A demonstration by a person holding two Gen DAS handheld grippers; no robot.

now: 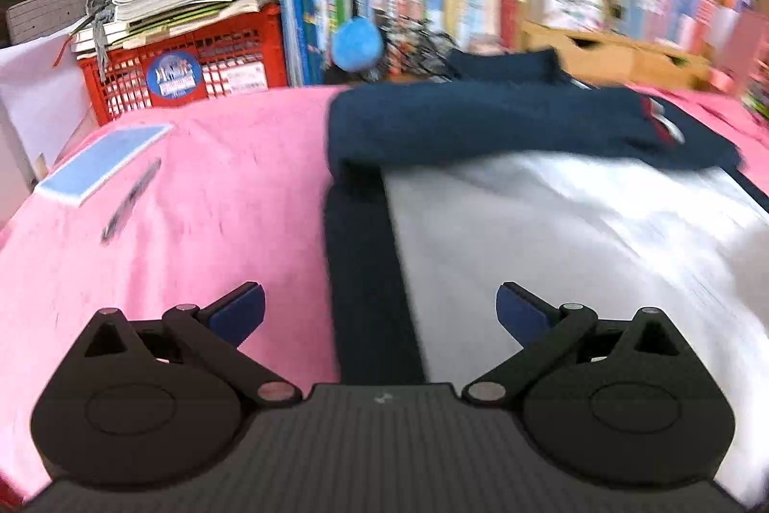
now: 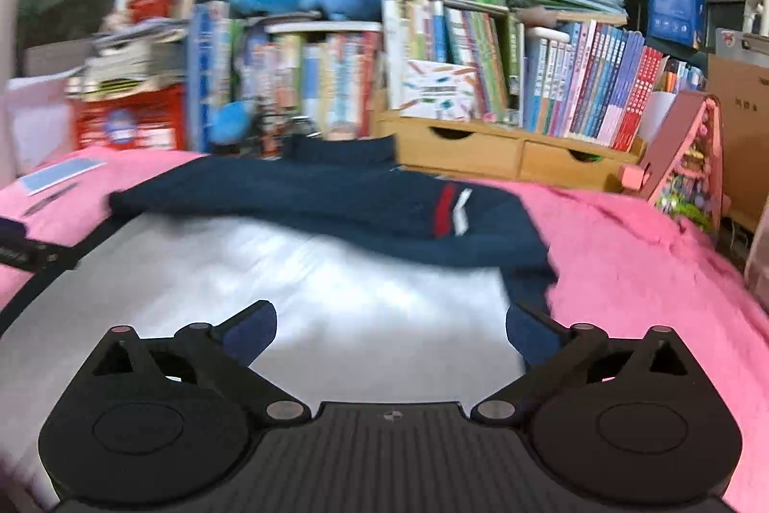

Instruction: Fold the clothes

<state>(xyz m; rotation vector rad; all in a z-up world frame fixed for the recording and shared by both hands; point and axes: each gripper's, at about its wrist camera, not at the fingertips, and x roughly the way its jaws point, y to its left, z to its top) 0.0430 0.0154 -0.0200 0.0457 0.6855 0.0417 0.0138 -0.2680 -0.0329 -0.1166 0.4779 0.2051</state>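
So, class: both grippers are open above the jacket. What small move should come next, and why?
Probably lower the right gripper onto the jacket's navy side edge beside it and close. The left gripper is open too, the sleeves are already folded across, and the white body still lies flat.

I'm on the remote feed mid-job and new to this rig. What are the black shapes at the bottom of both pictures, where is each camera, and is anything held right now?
Each picture comes from a camera mounted on a handheld two-finger gripper, looking forward along its fingers. The black shapes are the gripper bodies, and the blue pieces are finger pads. One view shows the left gripper, the other the right gripper. Both stand wide open with nothing between the pads, so nothing is held. Below them a navy and white garment lies on a pink cloth, its navy part with a red and white stripe folded across the far side. A blue booklet and a pen lie on the pink cloth, left of the garment. Bookshelves and plush toys stand behind.
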